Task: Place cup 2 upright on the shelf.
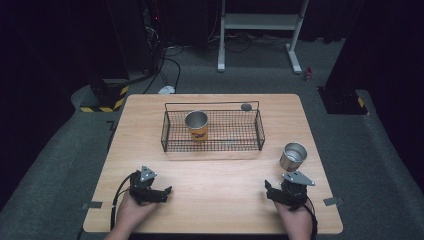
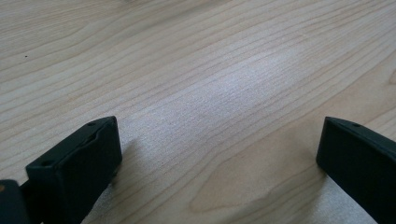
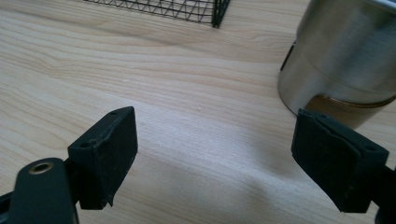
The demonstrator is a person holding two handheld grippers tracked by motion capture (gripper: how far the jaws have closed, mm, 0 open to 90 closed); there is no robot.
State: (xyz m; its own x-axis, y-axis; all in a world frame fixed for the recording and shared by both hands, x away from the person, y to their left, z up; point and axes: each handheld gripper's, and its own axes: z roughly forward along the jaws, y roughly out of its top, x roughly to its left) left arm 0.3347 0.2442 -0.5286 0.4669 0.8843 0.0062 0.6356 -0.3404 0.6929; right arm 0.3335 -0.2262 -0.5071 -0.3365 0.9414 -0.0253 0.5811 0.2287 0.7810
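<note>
A black wire basket [image 1: 212, 131] stands at the middle back of the wooden table [image 1: 220, 180]. Inside its left half stands a metal can with an orange label [image 1: 197, 125]. A plain steel can [image 1: 293, 156] stands upright on the table to the right of the basket; the right gripper view has it [image 3: 345, 56] close by at upper right, beside a basket corner [image 3: 215, 13]. My left gripper [image 1: 156, 189] [image 2: 219, 149] rests open near the front left edge over bare wood. My right gripper [image 1: 281, 187] [image 3: 215, 144] is open at front right, just short of the steel can, holding nothing.
A small grey round object [image 1: 246, 107] lies on the table behind the basket's back right rim. Beyond the table are a grey carpet, cables and a white metal stand [image 1: 260, 22]. Bare wood stretches between the two grippers.
</note>
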